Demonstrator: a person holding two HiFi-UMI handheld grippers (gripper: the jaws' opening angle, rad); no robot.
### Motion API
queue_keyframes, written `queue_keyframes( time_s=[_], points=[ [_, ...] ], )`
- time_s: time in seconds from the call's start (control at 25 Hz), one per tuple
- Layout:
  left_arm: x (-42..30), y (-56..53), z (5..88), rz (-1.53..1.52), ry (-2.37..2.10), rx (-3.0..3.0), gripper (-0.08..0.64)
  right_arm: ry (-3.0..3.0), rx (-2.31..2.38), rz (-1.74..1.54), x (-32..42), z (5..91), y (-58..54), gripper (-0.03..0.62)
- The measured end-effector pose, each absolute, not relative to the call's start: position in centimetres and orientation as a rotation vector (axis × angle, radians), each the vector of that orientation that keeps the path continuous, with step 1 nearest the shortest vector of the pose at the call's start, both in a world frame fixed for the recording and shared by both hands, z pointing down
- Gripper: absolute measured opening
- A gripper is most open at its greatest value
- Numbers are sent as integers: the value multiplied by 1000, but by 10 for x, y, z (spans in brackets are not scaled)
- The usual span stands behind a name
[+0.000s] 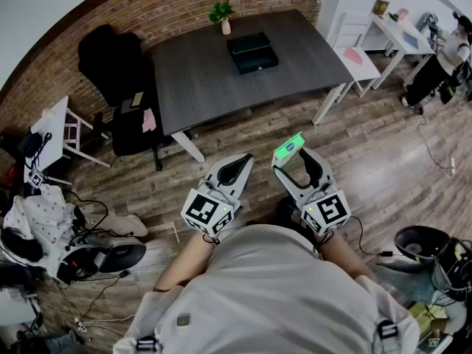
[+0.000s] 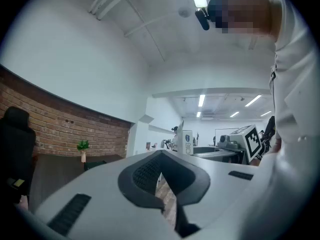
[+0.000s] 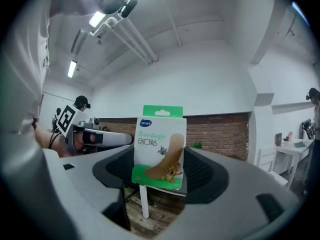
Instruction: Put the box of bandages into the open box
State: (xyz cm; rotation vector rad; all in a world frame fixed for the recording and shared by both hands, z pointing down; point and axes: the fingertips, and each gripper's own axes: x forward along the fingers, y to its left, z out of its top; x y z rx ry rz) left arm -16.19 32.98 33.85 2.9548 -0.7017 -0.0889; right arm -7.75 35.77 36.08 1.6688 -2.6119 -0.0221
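Right hand-held gripper grips the box of bandages — left hand-held gripper closed, empty — carry it level to the open box.

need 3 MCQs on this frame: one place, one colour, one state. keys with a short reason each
1. Where is the black box?
A. on the floor
B. on the table
C. on a white chair

2. What colour is the top tab of the bandage box?
A. red
B. blue
C. green

3. What is the state of the right gripper?
A. shut on the bandage box
B. open and empty
C. shut on nothing

Key:
1 B: the head view shows it lying on the dark tabletop near the far edge, by a small plant.
2 C: the right gripper view shows a green strip above the white front.
3 A: the right gripper view shows the box upright between the two jaws, which press its sides.
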Motion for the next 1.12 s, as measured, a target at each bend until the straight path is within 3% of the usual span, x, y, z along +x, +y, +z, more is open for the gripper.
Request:
queue_keyframes(
  time_s=[0.56,1.12],
  points=[
    [-149,278,355,-67,-679,2936,15,-2606,1665,19,-70,367,308,301],
    [-38,241,359,4,-713,2904,15,-2643,1671,61,41,365,276,301]
  ],
)
